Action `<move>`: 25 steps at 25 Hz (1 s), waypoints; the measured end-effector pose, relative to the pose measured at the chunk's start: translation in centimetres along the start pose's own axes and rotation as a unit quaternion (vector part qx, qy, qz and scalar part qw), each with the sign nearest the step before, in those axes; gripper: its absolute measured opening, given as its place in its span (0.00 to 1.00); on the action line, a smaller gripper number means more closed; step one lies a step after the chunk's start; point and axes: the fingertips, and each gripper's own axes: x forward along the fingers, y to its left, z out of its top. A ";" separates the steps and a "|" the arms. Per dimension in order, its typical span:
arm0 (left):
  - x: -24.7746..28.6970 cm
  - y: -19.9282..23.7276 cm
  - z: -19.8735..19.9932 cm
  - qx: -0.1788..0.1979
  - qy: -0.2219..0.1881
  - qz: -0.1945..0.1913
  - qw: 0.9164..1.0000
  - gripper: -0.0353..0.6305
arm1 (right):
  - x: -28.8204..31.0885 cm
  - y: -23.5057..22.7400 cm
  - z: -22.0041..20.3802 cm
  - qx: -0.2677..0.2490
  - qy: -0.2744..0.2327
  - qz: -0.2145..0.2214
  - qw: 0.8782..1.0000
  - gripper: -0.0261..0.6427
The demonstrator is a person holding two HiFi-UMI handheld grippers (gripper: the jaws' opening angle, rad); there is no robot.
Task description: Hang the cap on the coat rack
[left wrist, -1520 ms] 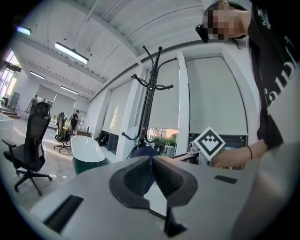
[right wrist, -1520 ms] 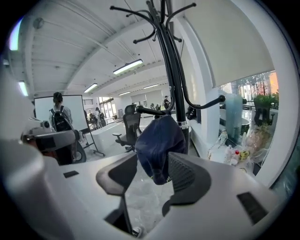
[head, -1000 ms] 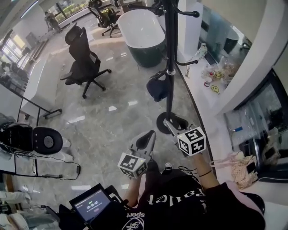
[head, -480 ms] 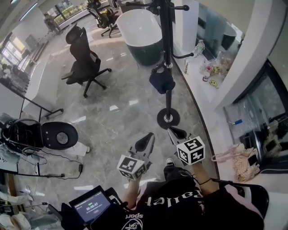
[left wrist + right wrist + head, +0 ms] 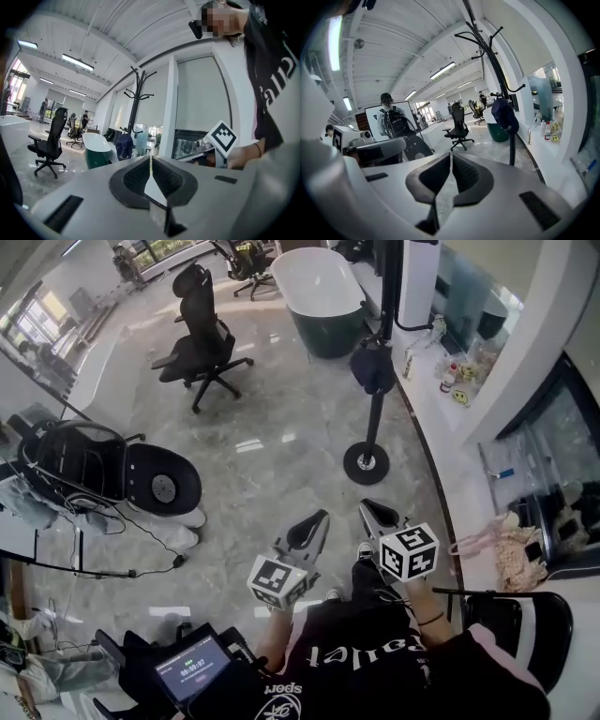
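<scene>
A dark blue cap (image 5: 372,367) hangs on a low hook of the black coat rack (image 5: 379,409), whose round base (image 5: 366,462) stands on the marble floor. The cap (image 5: 504,116) also shows on the rack (image 5: 497,70) in the right gripper view, and the cap (image 5: 124,146) on the rack (image 5: 136,98) in the left gripper view. My left gripper (image 5: 315,519) and right gripper (image 5: 372,509) are held close to the person's body, well short of the rack. Both are shut with nothing between the pads.
A black office chair (image 5: 206,334) stands at the back left, a white and green bathtub (image 5: 323,296) behind the rack. A white ledge (image 5: 448,427) with small bottles runs along the right. A black round-backed seat (image 5: 131,474) sits at left, a screen (image 5: 192,673) at the bottom.
The view has pulled back from the coat rack, which now stands farther away. Both grippers stay near the body. The cap stays hanging on the rack.
</scene>
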 end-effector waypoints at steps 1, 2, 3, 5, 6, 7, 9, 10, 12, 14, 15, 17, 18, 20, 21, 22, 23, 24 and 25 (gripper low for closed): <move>-1.4 -0.5 -0.4 0.000 -0.001 -0.001 1.000 0.06 | -0.9 1.2 -0.6 0.000 -0.003 -0.001 1.000 0.08; -2.7 -1.2 -0.8 -0.001 0.000 -0.005 1.000 0.06 | -1.8 2.1 -1.2 0.000 -0.007 -0.004 1.000 0.08; -3.8 -2.1 -1.1 -0.006 0.002 -0.010 1.000 0.06 | -2.8 3.0 -1.7 -0.001 -0.009 -0.009 1.000 0.08; -5.5 -3.8 -1.5 -0.017 0.005 -0.024 1.000 0.06 | -4.7 4.4 -2.6 -0.002 -0.014 -0.019 1.000 0.08; -6.2 -4.4 -1.6 -0.021 0.003 -0.028 0.999 0.06 | -5.5 5.1 -2.8 -0.002 -0.016 -0.021 1.000 0.08; -6.9 -4.9 -1.6 -0.023 0.001 -0.030 0.999 0.06 | -6.2 5.8 -3.0 -0.003 -0.018 -0.022 1.000 0.08; -7.7 -5.8 -1.5 -0.021 -0.002 -0.034 0.999 0.06 | -7.4 6.8 -3.2 -0.006 -0.023 -0.023 0.999 0.08; -7.9 -6.3 -1.4 -0.020 -0.003 -0.037 0.999 0.06 | -7.9 7.1 -3.2 -0.008 -0.025 -0.025 0.999 0.08; -8.2 -7.2 -1.1 -0.019 -0.006 -0.044 0.999 0.06 | -9.1 7.6 -3.1 -0.011 -0.030 -0.030 0.999 0.08; -8.4 -8.3 -0.8 -0.018 -0.008 -0.050 0.999 0.06 | -10.2 7.7 -3.0 -0.014 -0.033 -0.033 0.999 0.08; -8.4 -8.9 -0.7 -0.017 -0.009 -0.051 0.998 0.06 | -10.8 7.7 -3.1 -0.015 -0.035 -0.034 0.999 0.08; -8.4 -10.4 -0.5 -0.013 -0.012 -0.055 0.998 0.06 | -12.2 7.6 -3.2 -0.016 -0.040 -0.035 0.998 0.08; -8.3 -11.1 -0.3 -0.011 -0.014 -0.056 0.998 0.06 | -13.0 7.5 -3.2 -0.016 -0.043 -0.036 0.998 0.08; -7.9 -12.8 0.2 -0.006 -0.017 -0.059 0.998 0.06 | -14.6 7.1 -3.1 -0.017 -0.047 -0.035 0.998 0.08; -7.7 -13.7 0.4 -0.005 -0.019 -0.059 0.998 0.06 | -15.4 6.9 -3.2 -0.017 -0.047 -0.035 0.998 0.08; -7.5 -14.7 0.5 -0.004 -0.020 -0.059 0.998 0.06 | -16.2 6.7 -3.3 -0.018 -0.047 -0.034 0.998 0.08; -7.3 -15.8 0.5 -0.005 -0.021 -0.059 0.998 0.06 | -17.2 6.4 -3.6 -0.018 -0.046 -0.033 0.998 0.08; -7.2 -17.0 0.2 -0.006 -0.021 -0.058 0.998 0.06 | -18.2 6.1 -4.0 -0.018 -0.045 -0.033 0.998 0.08; -7.0 -18.2 -0.1 -0.008 -0.020 -0.058 0.998 0.06 | -19.2 5.9 -4.4 -0.018 -0.045 -0.031 0.998 0.08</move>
